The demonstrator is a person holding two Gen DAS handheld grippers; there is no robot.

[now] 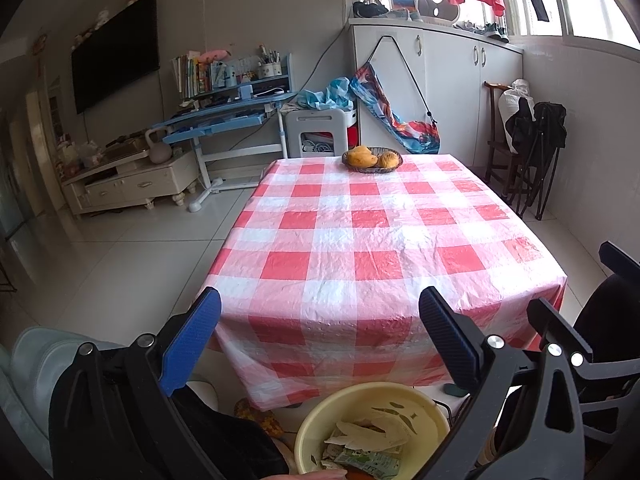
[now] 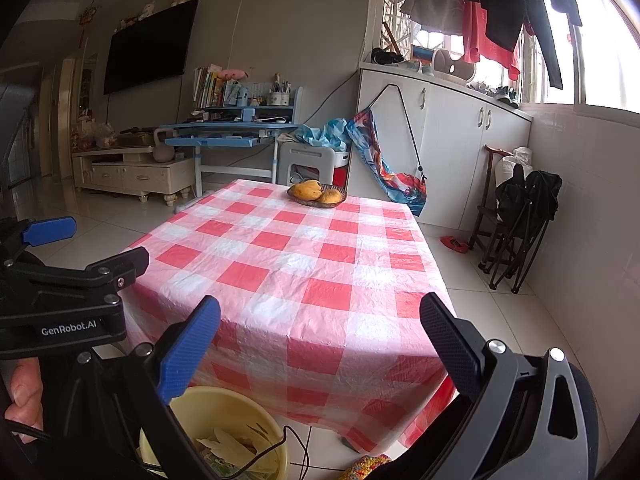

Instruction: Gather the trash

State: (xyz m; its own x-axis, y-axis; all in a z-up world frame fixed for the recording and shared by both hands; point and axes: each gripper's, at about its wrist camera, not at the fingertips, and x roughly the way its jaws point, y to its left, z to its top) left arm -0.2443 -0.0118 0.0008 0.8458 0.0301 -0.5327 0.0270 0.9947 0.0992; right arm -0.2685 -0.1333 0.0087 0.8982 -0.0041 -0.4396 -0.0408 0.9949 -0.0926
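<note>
Both grippers are held back from the table [image 1: 400,240], above a yellow bin [image 1: 372,428] that sits on the floor just off the near edge of the checked cloth. The left gripper [image 1: 320,344] is seen with its fingers spread wide and nothing between them; the right gripper [image 2: 320,352] is likewise spread and empty. The trash [image 1: 372,436] is found inside the bin: pale peels and a crumpled green wrapper, piled low against the bottom. On the cloth itself no loose scrap can be made out, only a basket [image 1: 372,159] with yellow fruit at the far edge, well apart from both sets of fingers. The relation that matters is judged to be this: the bin lies below and slightly ahead of the fingers, nearly under the left gripper and to the lower left of the right one, so the left is taken as the nearer. The peels' long axis appears to run roughly across the left view, though that is hard to tell. The collecting is judged largely done; whether more remains beyond the frame cannot be told. In the right view the left gripper's body and a thumb [image 2: 24,392] are seen close beside, so crowding is the risk.
</note>
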